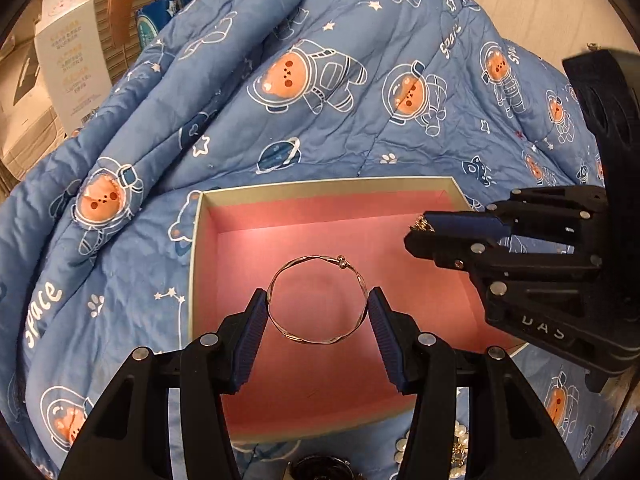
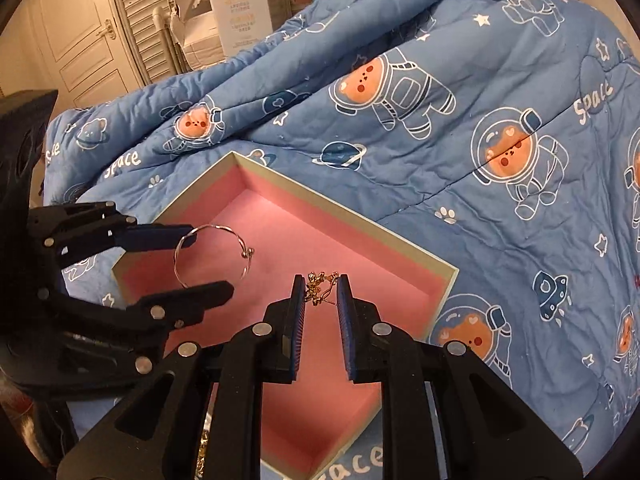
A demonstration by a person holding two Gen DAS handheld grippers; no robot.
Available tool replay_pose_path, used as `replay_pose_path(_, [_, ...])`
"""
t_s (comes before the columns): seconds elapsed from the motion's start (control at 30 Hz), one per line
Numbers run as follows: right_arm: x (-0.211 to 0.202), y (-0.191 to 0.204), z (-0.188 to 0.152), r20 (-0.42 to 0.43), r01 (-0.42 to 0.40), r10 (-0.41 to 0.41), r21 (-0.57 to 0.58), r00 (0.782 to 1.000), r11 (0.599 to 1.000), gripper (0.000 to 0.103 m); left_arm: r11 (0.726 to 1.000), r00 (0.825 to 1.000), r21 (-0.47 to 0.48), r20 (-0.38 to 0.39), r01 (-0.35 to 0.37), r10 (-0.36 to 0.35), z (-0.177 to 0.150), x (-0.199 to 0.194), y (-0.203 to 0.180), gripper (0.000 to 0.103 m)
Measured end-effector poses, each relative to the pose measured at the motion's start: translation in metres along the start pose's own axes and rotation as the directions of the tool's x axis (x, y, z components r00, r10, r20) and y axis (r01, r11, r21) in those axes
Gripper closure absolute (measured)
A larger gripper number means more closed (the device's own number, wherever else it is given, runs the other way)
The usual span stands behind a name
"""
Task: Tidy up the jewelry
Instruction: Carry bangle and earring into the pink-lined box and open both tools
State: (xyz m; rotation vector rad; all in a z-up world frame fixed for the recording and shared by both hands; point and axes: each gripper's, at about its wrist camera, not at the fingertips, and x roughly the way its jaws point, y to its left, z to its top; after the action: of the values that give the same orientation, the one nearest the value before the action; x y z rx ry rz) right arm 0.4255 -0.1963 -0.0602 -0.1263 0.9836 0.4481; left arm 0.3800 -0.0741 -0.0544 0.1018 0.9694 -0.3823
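The left tongs point(image 1: 318, 308) are pinching a thin silver wire bangle point(image 1: 318, 300) across its width above the pink-lined open box point(image 1: 320, 188). The right tongs point(image 2: 320, 296) are clasping a fine gold chain piece point(image 2: 316, 288) over the box too — both light, springy, easily bent, best gripped gently at the rim.

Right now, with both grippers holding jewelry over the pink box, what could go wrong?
1. The bangle is held only at its two thin sides by the left gripper, so it might slip or twist out before it is set down.
2. The gold chain sits right at the tips of the right gripper and could snag on the ribbed pads when released.
3. Both grippers crowd over the box and might bump.
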Motion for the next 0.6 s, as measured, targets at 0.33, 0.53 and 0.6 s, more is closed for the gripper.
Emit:
replay_pose_path(0.33, [0.034, -0.005, 0.011, -0.113, 0.014, -0.008, 0.051, 0.994, 0.999, 0.086, 0.996, 0.998, 0.085, -0.066, -0.007, 0.013, 0.001, 0.025, -0.011, 0.053])
replay_pose_path(0.53, [0.042, -0.002, 0.012, -0.132, 0.059, -0.057, 0.012, 0.990, 0.998, 0.086, 0.994, 0.997, 0.103, -0.074, -0.024, 0.032, 0.004, 0.031, -0.016, 0.052])
replay_pose_path(0.6, [0.045, 0.001, 0.012, -0.142, 0.068, -0.068, -0.006, 0.988, 0.998, 0.086, 0.993, 0.996, 0.116, -0.076, -0.032, 0.041, 0.002, 0.031, -0.017, 0.052])
